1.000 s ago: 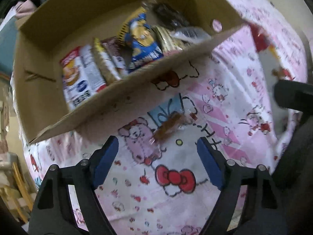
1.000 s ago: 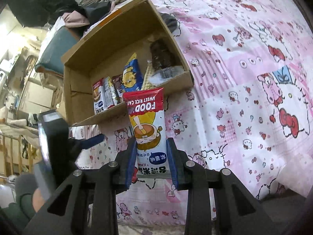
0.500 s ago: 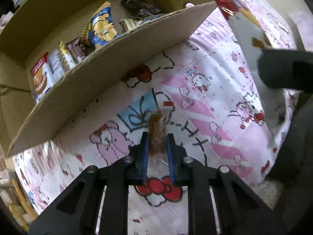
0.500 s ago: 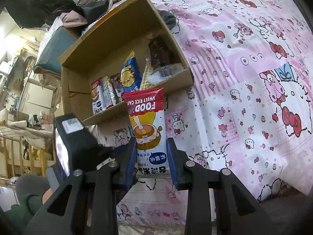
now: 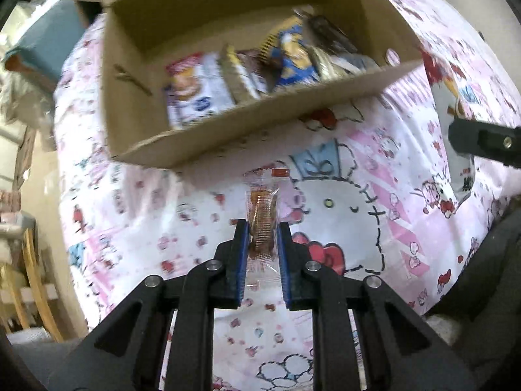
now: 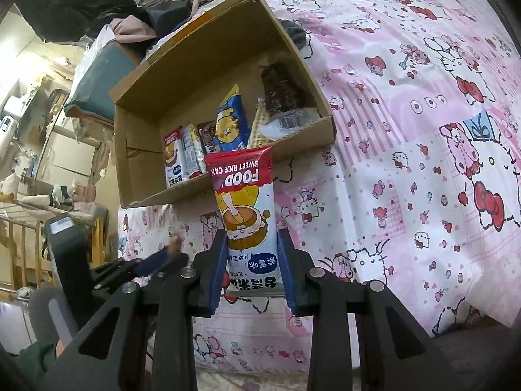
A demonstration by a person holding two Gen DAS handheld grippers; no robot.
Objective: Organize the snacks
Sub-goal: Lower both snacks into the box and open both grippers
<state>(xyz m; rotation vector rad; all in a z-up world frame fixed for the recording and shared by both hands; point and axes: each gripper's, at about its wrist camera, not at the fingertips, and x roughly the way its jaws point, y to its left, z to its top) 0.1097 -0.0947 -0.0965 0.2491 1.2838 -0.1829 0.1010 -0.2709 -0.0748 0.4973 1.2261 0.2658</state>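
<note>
My left gripper [image 5: 260, 228] is shut on a small clear-wrapped brown snack [image 5: 262, 218], held above the pink bedsheet in front of the cardboard box [image 5: 260, 120]. My right gripper [image 6: 250, 238] is shut on a red and white sweet rice cake packet [image 6: 242, 195], held upright just before the box's near wall [image 6: 228, 185]. The box holds several snack packets standing in a row, among them a blue one [image 6: 229, 127] and a red-white one [image 5: 192, 91]. The left gripper also shows in the right wrist view [image 6: 159, 257], at lower left.
The box lies on a bed with a pink cartoon-print sheet [image 6: 423, 130]. Clothes and a teal cushion [image 6: 97, 75] are piled behind the box. Wooden furniture [image 5: 32, 277] stands beyond the bed's left edge. The right gripper's body [image 5: 485, 143] shows at the right in the left wrist view.
My left gripper closed on the brown snack that lay on the sheet and lifted it, drawing back from the box. My right gripper kept holding the rice cake packet, almost still.
</note>
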